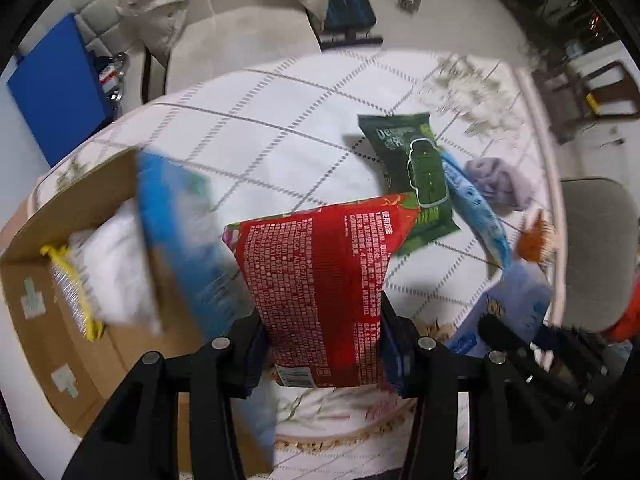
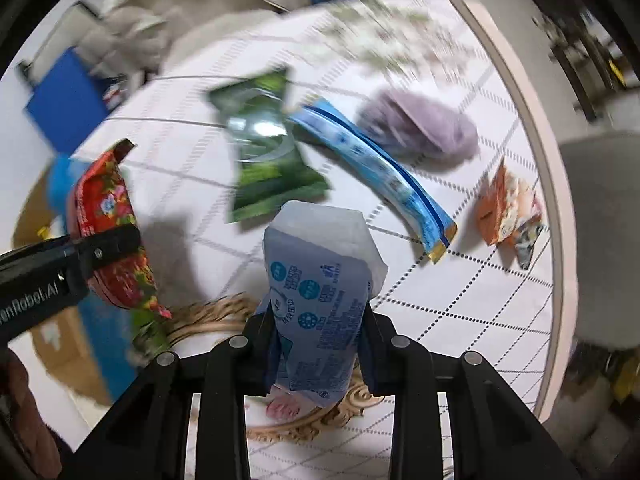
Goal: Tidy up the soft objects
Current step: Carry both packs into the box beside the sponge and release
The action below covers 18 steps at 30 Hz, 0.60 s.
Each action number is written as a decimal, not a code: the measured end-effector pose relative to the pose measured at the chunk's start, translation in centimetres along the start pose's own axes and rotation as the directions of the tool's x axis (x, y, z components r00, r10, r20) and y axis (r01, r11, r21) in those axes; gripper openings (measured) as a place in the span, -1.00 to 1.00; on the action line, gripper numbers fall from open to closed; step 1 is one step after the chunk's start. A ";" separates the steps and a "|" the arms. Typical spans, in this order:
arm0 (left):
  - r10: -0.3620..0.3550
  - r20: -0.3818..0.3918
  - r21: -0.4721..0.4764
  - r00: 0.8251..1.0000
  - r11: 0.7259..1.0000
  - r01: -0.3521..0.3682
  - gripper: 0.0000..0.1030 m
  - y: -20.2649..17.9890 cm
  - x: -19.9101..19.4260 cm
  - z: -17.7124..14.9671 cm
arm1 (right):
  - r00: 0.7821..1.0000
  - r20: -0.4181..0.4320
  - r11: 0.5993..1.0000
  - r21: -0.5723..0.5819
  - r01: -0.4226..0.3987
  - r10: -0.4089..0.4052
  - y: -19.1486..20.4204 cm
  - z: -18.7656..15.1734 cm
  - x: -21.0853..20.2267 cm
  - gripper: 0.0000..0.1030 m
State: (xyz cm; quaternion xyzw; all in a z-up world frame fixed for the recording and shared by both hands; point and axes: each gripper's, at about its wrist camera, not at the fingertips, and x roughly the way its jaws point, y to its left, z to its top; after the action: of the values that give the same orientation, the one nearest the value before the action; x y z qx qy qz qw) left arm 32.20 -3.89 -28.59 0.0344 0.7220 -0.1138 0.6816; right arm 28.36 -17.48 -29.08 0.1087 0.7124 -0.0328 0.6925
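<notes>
My left gripper (image 1: 320,344) is shut on a red soft packet (image 1: 320,280) and holds it above the table, right of a cardboard box (image 1: 48,304). The box holds a white soft bundle (image 1: 116,264) and a yellow-edged packet (image 1: 72,296). My right gripper (image 2: 318,344) is shut on a pale blue tissue pack (image 2: 320,280), held above the table. In the right wrist view the left gripper (image 2: 96,256) with the red packet (image 2: 108,216) is at the left. On the table lie a green packet (image 2: 268,152), a blue pouch (image 2: 376,168), a purple cloth (image 2: 420,124) and an orange packet (image 2: 508,212).
The table (image 1: 280,136) has a white grid-pattern cloth. A blurred blue-and-white pack (image 1: 176,232) stands at the box's edge. A grey chair (image 1: 596,248) is at the right, a blue panel (image 1: 52,84) and a beige sofa (image 1: 240,40) behind.
</notes>
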 end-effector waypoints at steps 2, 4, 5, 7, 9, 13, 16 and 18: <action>-0.009 0.030 -0.011 1.000 1.000 0.009 -0.13 1.9 -2.1 -1.4 | 0.999 0.022 0.998 -0.064 -0.023 0.025 1.9 -0.3 -2.3 -0.35; -0.006 0.046 -0.027 0.999 1.000 0.008 -0.13 4.4 -4.1 -2.6 | 0.998 0.042 0.989 -0.140 -0.041 0.047 3.5 -1.0 -4.5 -0.35; 0.003 0.056 -0.044 0.998 0.999 0.000 -0.13 6.2 -5.1 -3.3 | 0.997 0.048 0.981 -0.188 -0.051 0.061 5.1 -1.3 -5.4 -0.35; 0.032 0.069 -0.076 0.997 0.997 -0.027 -0.13 9.8 -5.9 -3.3 | 0.995 0.054 0.962 -0.266 -0.064 0.081 8.9 -1.7 -6.6 -0.35; 0.075 0.076 -0.108 0.994 0.992 -0.067 -0.13 12.9 -6.3 -3.9 | 0.995 0.057 0.941 -0.333 -0.060 0.084 11.6 -1.6 -7.1 -0.35; 0.127 0.054 -0.188 0.990 0.975 -0.115 -0.13 19.5 -6.3 -4.7 | 0.997 0.046 0.892 -0.451 -0.028 0.054 18.8 -2.0 -6.1 -0.35; 0.145 0.008 -0.222 0.989 0.965 -0.140 -0.13 23.9 -4.9 -5.3 | 0.999 0.010 0.860 -0.510 -0.027 0.037 23.1 -2.8 -4.2 -0.34; 0.132 -0.038 -0.241 0.991 0.961 -0.137 -0.13 26.2 -3.4 -5.7 | 0.998 -0.044 0.844 -0.532 -0.064 0.047 26.0 -3.7 -2.7 -0.34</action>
State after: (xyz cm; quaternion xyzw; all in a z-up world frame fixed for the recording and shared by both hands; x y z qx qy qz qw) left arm 32.22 23.18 -28.03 0.0009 0.7339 0.0226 0.6789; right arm 30.01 8.27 -23.55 -0.0667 0.7002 0.1878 0.6855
